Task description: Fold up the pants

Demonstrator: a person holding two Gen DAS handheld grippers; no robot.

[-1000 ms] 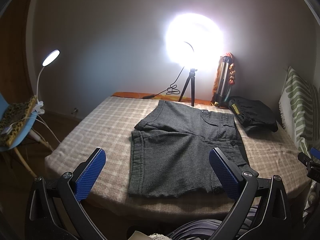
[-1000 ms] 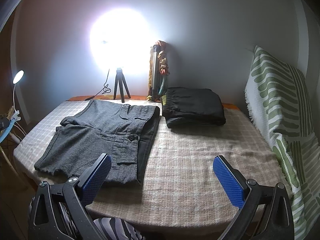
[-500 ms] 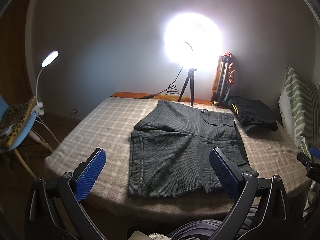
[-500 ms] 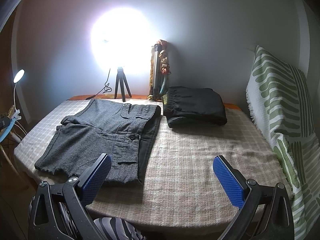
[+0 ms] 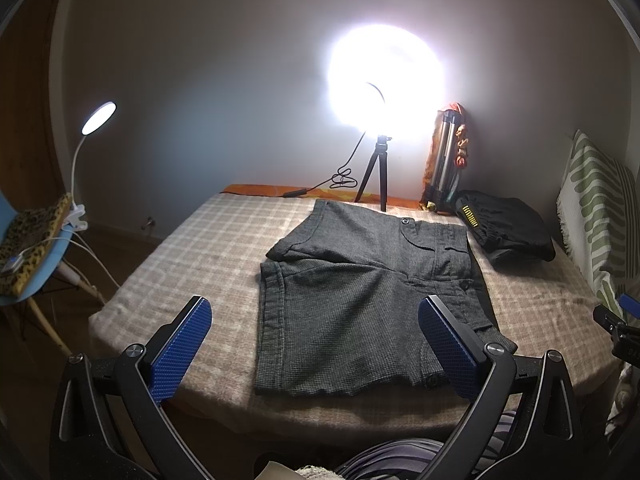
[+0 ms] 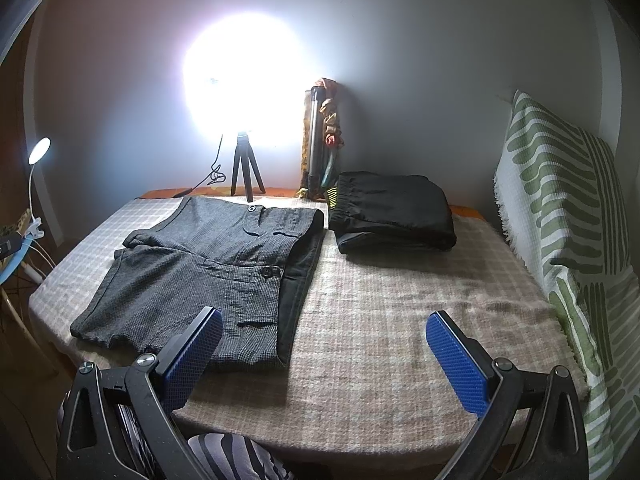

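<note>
Left hand-held gripper point(image 5: 314, 334) spread wide, holding nothing, hovering at near edge of bed point(image 5: 200, 248). Right hand-held gripper point(image 6: 324, 346) equally wide, empty. Grey pants point(image 5: 360, 292) flat on checked bedspread just ahead of left hand-held gripper, ahead-left of right one. Beyond: folded black garment point(image 6: 392, 210), ring light point(image 6: 244, 84), green-patterned pillow point(image 6: 568, 208) far right.
</note>
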